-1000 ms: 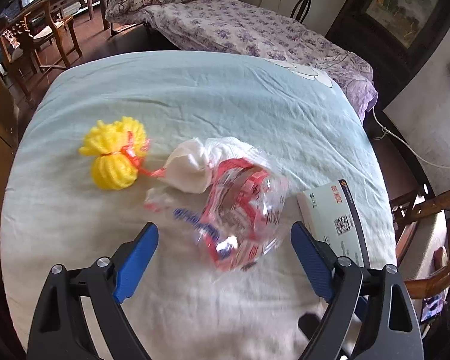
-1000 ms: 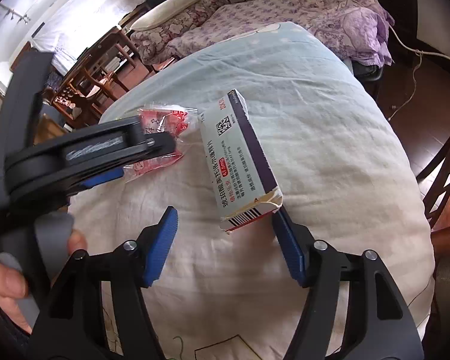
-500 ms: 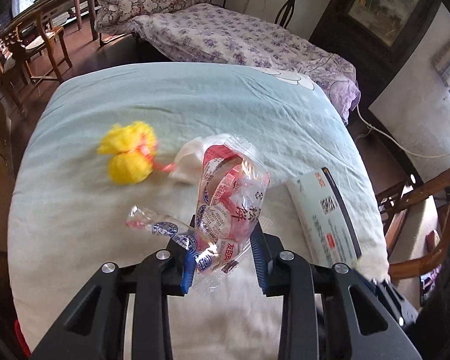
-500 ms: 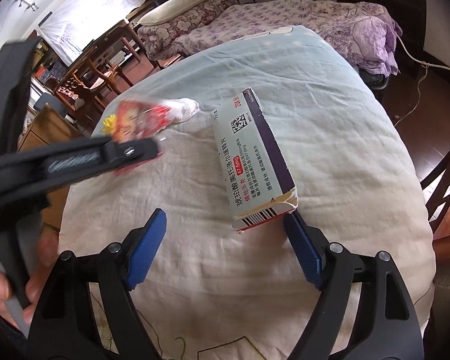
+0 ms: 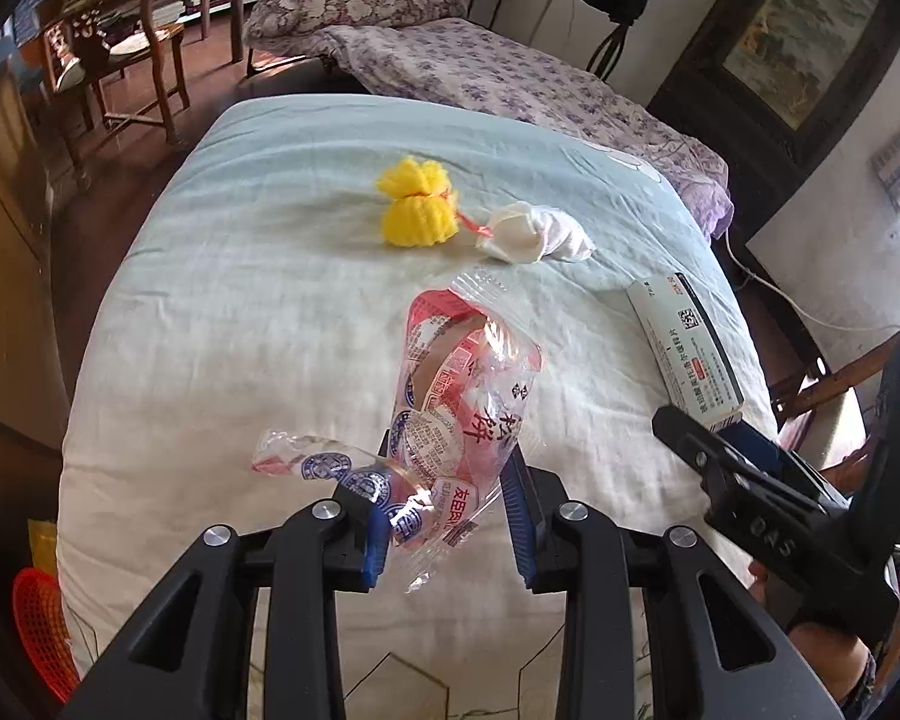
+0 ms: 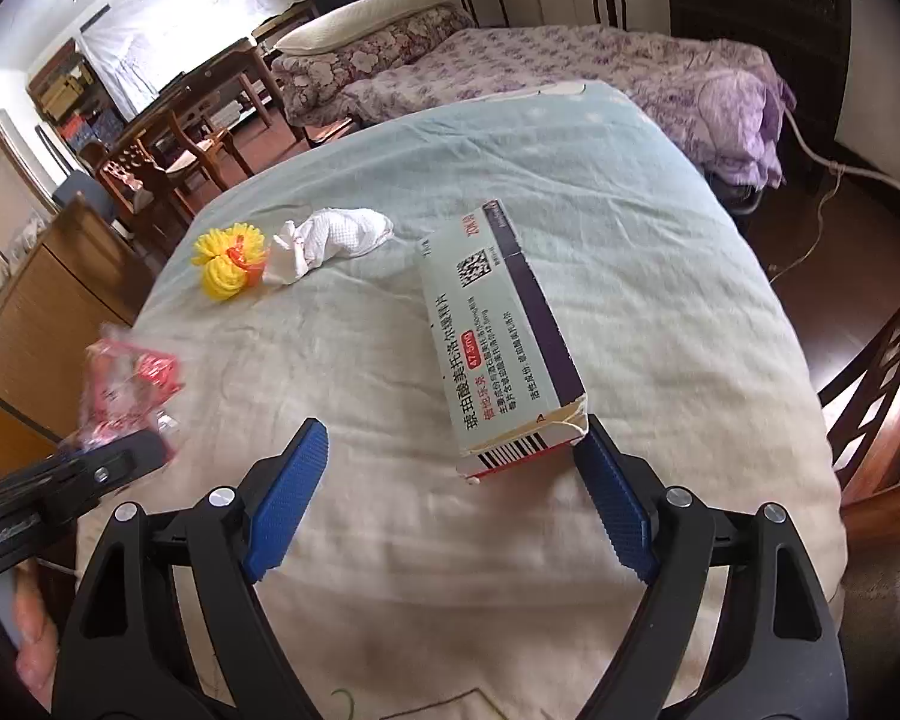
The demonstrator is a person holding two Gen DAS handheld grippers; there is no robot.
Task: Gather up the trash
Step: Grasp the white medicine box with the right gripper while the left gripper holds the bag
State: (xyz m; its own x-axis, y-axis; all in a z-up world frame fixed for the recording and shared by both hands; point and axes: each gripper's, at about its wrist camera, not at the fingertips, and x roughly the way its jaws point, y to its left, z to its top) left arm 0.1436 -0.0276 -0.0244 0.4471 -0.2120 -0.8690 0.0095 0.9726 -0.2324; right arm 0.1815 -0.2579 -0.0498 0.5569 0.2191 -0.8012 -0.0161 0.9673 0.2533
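Observation:
My left gripper (image 5: 450, 510) is shut on a clear red-printed snack wrapper (image 5: 456, 402) and holds it above the cloth-covered table (image 5: 240, 312). The wrapper also shows, blurred, at the left of the right wrist view (image 6: 129, 384). My right gripper (image 6: 450, 498) is open, its right finger beside the near end of a pale medicine box (image 6: 504, 342) lying on the cloth. The box also shows in the left wrist view (image 5: 684, 354). A yellow foam net (image 5: 417, 210) and a crumpled white tissue (image 5: 537, 234) lie farther back.
A red basket (image 5: 39, 630) sits low at the table's left. A bed with purple floral bedding (image 5: 510, 72) stands behind the table. Wooden chairs (image 5: 120, 54) stand at the far left, another chair (image 6: 882, 396) at the right edge.
My left gripper closed on the snack wrapper, lifted it off the cloth and drew it back to the left. My right gripper stayed open at the box's near end.

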